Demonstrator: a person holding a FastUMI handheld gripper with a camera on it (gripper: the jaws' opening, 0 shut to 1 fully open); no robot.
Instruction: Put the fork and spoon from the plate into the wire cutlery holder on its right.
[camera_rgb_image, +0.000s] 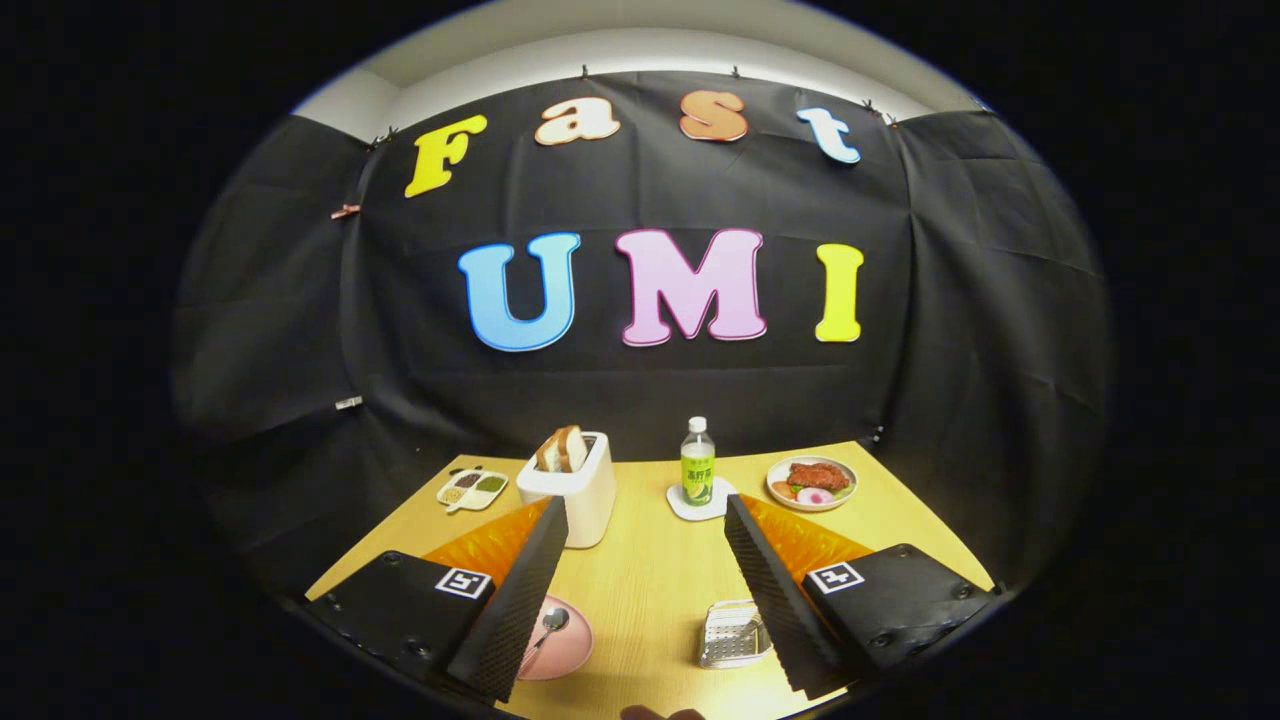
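Claw (645, 560) hangs high above the tabletop (650, 590), fingers spread wide, gripping nothing. It looks like the approach step: the pink plate (565, 640) with its spoon (548, 628) sits by the left finger, the wire cutlery holder (730, 635) by the right. Next: drop toward the plate. The fork can't be made out; the left finger covers part of the plate.

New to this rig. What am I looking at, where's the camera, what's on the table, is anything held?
A person holds a two-finger gripper; the fisheye camera rides on it and looks forward along the two black fingers. They stand wide open and hold nothing. On the wooden table: a pink plate with a spoon by the left finger, a wire cutlery holder by the right one. Beyond them: a toaster with bread, a bottle on a coaster, a plate of food and a small divided dish.
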